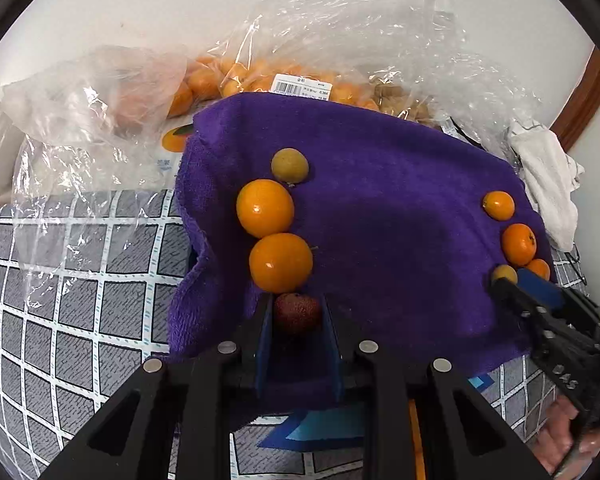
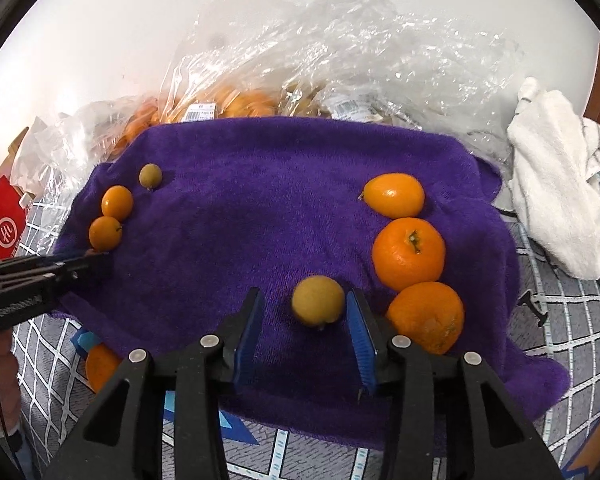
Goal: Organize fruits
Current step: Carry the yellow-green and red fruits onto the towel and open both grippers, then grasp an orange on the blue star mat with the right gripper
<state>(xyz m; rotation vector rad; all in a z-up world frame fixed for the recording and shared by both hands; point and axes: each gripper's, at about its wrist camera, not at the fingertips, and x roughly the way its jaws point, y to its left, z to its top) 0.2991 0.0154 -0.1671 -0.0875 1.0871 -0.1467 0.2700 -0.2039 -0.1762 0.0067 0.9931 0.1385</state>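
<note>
A purple towel (image 1: pixel 380 220) (image 2: pixel 260 220) lies on the table with fruit along two sides. My left gripper (image 1: pixel 298 312) is shut on a dark red lychee (image 1: pixel 297 312) just below two oranges (image 1: pixel 280 262) and a small yellow-green fruit (image 1: pixel 289 165). My right gripper (image 2: pixel 304 320) is open around a yellow-green fruit (image 2: pixel 318 306) that rests on the towel next to three oranges (image 2: pixel 408 252). The right gripper also shows in the left wrist view (image 1: pixel 512 280). The left gripper shows in the right wrist view (image 2: pixel 96 258).
Clear plastic bags (image 1: pixel 260 76) (image 2: pixel 300 80) with more oranges lie behind the towel against the white wall. A white cloth (image 2: pixel 556 200) (image 1: pixel 548 184) lies at the right. A grey checked tablecloth (image 1: pixel 80 300) covers the table. A red packet (image 2: pixel 4 224) is at the left.
</note>
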